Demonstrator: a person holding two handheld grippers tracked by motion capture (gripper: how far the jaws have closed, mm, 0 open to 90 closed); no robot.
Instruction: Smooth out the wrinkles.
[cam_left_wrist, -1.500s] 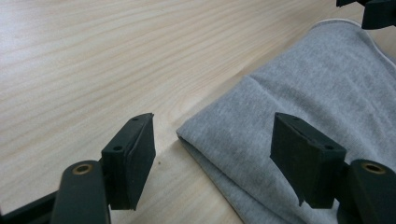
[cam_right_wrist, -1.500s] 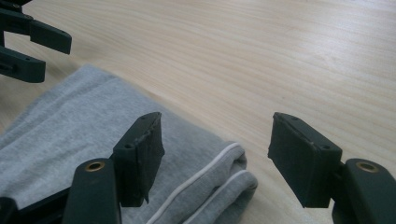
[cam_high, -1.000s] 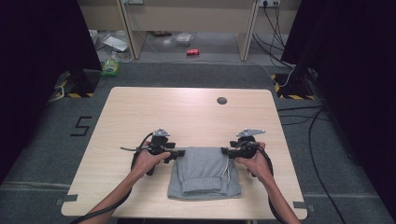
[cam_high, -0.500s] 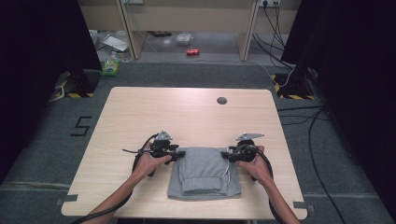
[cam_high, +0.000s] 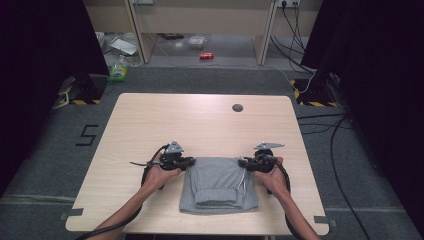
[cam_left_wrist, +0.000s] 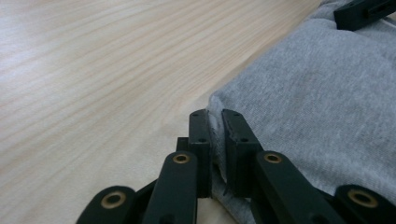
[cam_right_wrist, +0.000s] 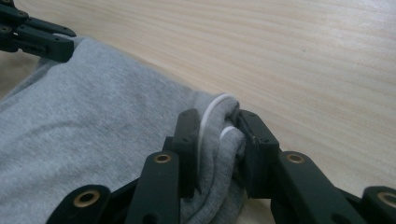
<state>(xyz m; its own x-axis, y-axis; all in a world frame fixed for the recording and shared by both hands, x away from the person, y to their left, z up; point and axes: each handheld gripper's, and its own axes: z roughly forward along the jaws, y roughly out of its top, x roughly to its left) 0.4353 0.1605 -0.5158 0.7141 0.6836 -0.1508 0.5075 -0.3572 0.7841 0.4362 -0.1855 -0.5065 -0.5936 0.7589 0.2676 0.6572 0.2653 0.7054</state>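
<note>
Folded grey sweatpants (cam_high: 218, 184) lie on the wooden table (cam_high: 200, 125) near its front edge, the ribbed cuffs toward the person. My left gripper (cam_high: 188, 162) is shut on the far left corner of the sweatpants (cam_left_wrist: 317, 102), a thin fold of cloth pinched between its jaws (cam_left_wrist: 215, 135). My right gripper (cam_high: 243, 163) is shut on the far right corner, where grey cloth (cam_right_wrist: 93, 121) and a white drawstring (cam_right_wrist: 210, 109) bunch between the jaws (cam_right_wrist: 219, 140). In each gripper view the other gripper's tip shows at the opposite corner.
A small dark round grommet (cam_high: 237, 107) sits in the table near its far edge. Past the table lie a red can (cam_high: 206, 55), a green bottle (cam_high: 119, 71) and cables (cam_high: 320, 90) on the dark floor.
Both grippers have slid a little toward the person with the top corners of the sweatpants; the grips look unchanged.
</note>
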